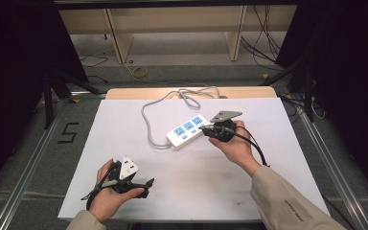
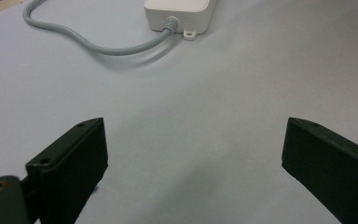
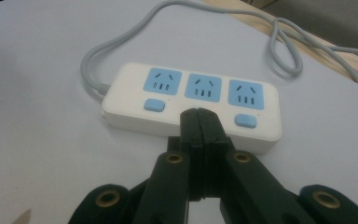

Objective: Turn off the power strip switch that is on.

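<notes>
A white power strip with three blue sockets and blue buttons lies at the middle of the white sheet, its grey cable looping back toward the far edge. My right gripper is shut, with nothing held between its jaws. In the right gripper view its closed tips sit over the strip where the middle button would be, between the two visible buttons; whether they touch I cannot tell. My left gripper rests near the front left, open, nothing between its jaws, facing the strip's cable end.
The white sheet covers a wooden table whose far edge shows beyond it. The cable curls into a loop at the far side. Metal frame rails run along both sides, with wooden shelving behind.
</notes>
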Tool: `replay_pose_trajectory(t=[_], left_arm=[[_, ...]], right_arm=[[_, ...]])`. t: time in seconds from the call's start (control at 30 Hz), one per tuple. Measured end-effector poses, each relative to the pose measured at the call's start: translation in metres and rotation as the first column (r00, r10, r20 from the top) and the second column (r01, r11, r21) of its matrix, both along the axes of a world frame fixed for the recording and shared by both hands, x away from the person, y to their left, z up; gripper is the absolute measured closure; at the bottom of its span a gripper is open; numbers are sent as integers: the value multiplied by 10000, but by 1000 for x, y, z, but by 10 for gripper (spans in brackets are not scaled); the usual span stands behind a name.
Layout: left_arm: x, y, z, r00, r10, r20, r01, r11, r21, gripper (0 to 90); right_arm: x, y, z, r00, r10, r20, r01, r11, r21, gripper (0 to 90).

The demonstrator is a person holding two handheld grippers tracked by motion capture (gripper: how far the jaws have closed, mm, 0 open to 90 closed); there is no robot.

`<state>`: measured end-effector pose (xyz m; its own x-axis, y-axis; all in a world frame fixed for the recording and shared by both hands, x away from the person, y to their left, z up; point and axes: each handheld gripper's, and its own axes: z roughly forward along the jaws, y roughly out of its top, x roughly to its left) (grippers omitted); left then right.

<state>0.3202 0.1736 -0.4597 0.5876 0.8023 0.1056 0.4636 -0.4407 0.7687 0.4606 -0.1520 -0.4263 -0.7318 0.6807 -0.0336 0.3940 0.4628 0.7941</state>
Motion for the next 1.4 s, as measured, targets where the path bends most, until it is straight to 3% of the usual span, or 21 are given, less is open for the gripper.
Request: replay_pose_trajectory(t=[0.47, 1.4], left_arm=[[0, 0, 0, 10000, -18, 21, 18, 10000, -5, 69], [1, -1, 1, 10000, -24, -40, 23, 10000, -76, 79]], right_arm=[[12, 8, -3, 9995, -266, -154, 264, 9996, -138, 900], [37, 23, -3, 9931, -699, -946, 675, 9973, -282, 900]])
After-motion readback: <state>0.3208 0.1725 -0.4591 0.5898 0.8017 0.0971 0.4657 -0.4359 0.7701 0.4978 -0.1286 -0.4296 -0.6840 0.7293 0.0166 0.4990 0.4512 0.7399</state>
